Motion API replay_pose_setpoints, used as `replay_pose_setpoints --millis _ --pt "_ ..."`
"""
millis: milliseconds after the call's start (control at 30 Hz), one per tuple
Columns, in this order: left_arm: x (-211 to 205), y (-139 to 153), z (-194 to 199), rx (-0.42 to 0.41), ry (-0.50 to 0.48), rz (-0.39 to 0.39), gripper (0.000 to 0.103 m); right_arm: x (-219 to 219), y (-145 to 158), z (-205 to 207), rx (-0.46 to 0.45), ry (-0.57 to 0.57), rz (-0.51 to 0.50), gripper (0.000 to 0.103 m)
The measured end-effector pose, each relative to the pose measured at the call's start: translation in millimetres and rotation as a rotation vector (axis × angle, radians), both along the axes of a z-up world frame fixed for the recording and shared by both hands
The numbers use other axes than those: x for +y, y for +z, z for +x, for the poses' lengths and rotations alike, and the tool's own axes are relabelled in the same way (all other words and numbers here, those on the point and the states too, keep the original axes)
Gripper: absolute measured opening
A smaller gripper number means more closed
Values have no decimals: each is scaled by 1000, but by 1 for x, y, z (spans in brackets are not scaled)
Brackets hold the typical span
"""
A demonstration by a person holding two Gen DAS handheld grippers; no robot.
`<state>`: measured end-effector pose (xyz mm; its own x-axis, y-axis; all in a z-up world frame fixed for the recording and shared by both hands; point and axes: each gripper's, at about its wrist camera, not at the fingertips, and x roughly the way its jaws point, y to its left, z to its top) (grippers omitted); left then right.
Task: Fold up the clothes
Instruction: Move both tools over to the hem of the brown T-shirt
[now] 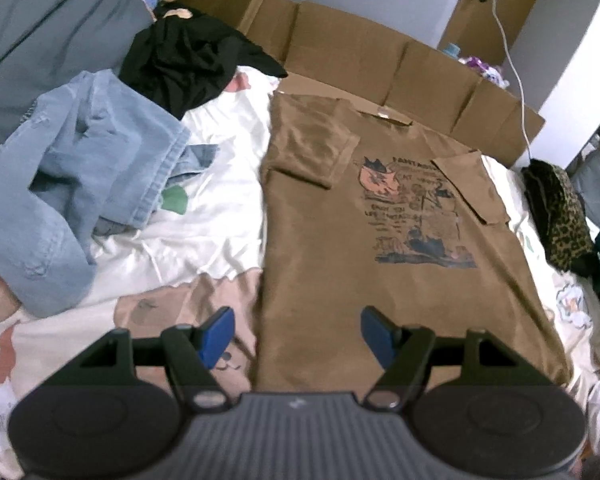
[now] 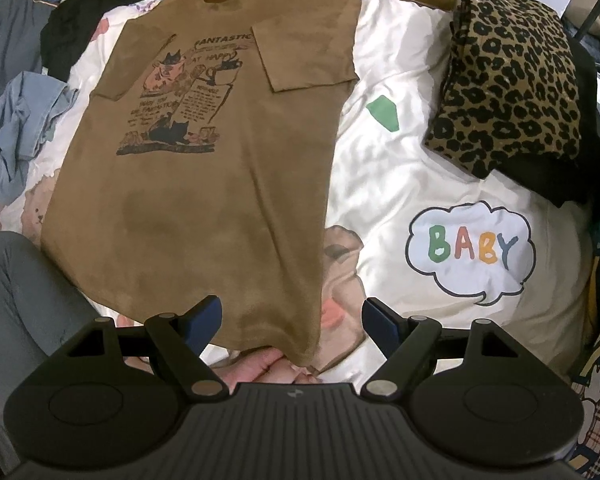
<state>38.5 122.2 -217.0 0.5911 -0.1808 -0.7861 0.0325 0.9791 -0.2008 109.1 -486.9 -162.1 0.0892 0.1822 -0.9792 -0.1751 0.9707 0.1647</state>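
Note:
A brown T-shirt (image 1: 380,220) with a cartoon print lies flat on the white printed bedspread (image 1: 220,184), both sleeves folded in over its front. My left gripper (image 1: 298,330) hovers open over the shirt's lower left corner, its blue pads on either side of the left edge. In the right wrist view the same brown T-shirt (image 2: 204,200) stretches away from me. My right gripper (image 2: 292,320) stands open above the shirt's lower right corner, nothing pinched between the pads. The hem's very edge is hidden behind the gripper bodies.
Crumpled light-blue jeans (image 1: 80,184) and a black garment (image 1: 188,64) lie left of the shirt. A folded leopard-print piece (image 2: 508,88) rests on the right of the bed. Flattened cardboard (image 1: 380,64) lines the far side. A grey trouser leg (image 2: 24,300) is at lower left.

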Motion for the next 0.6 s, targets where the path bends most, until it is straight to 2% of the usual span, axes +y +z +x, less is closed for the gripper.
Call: replay_pose_setpoints --millis 100,233,300,400,600 --pt "-14 -7 -7 -43 -39 34 74 -1 -3 0 6 20 -23 82" --pt "-26 -14 -7 -18 -75 84 72 -8 -1 1 -2 6 -17 82" --pt "-23 -17 -3 9 -86 59 74 -11 1 2 -10 -1 -11 82" --pt "-17 -26 5 92 -92 6 73 -12 -1 3 -14 -4 -12 82" --pt "-14 -37 13 177 -92 -47 72 -9 -29 1 40 2 -24 82"
